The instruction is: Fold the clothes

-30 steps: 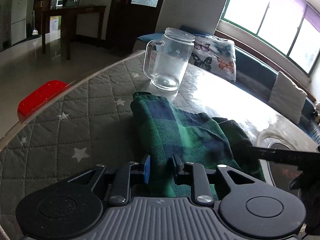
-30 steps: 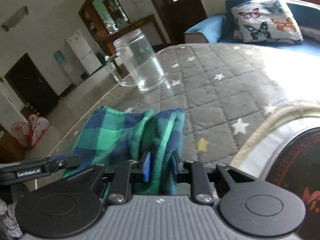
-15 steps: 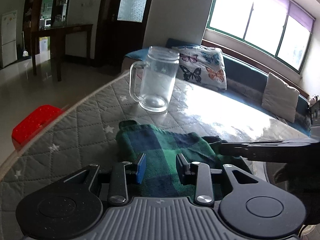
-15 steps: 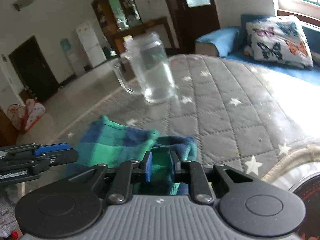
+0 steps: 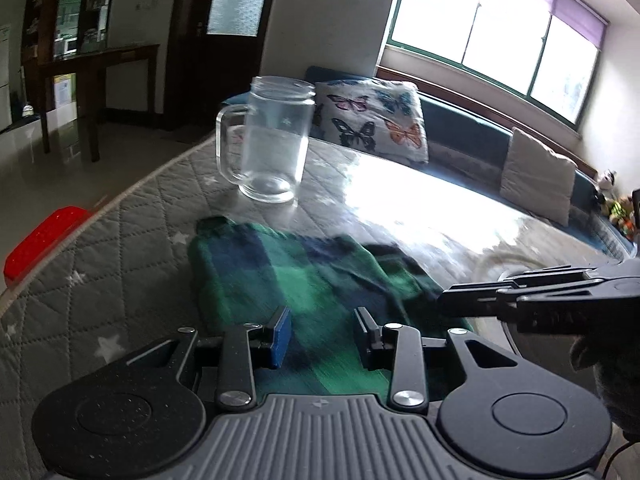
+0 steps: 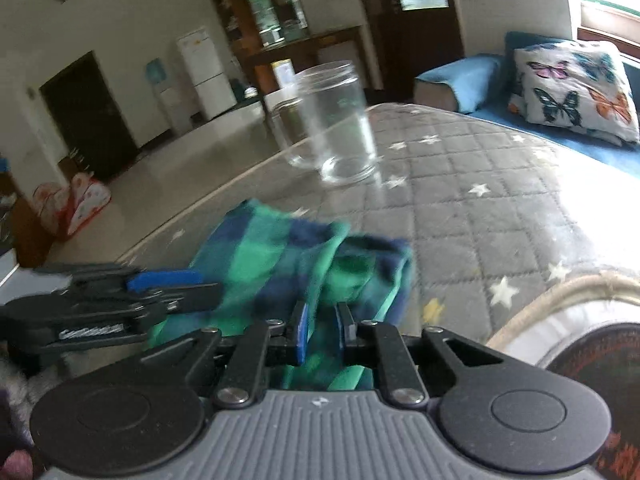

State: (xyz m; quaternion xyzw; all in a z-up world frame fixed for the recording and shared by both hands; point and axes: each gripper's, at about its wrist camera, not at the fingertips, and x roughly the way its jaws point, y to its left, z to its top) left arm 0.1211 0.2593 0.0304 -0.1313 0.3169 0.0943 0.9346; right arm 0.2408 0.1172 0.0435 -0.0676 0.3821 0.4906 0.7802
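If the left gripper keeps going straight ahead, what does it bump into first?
Most likely the green plaid cloth lying right before the open left gripper. Beyond it stands the glass mug, though depth is hard to judge.

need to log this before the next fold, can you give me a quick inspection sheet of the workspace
surface: grey quilted cover with star print, strong window glare on the far side
job's things: green and blue checked cloth lying bunched and partly folded
clutter: empty glass mug upright beyond the cloth, apart from it
grippers: left gripper open over the cloth; right gripper fingers slightly apart with cloth between them, grip unclear
cables: nothing seen
surroundings: butterfly cushion on a blue sofa, window, fridge, red object below the surface edge
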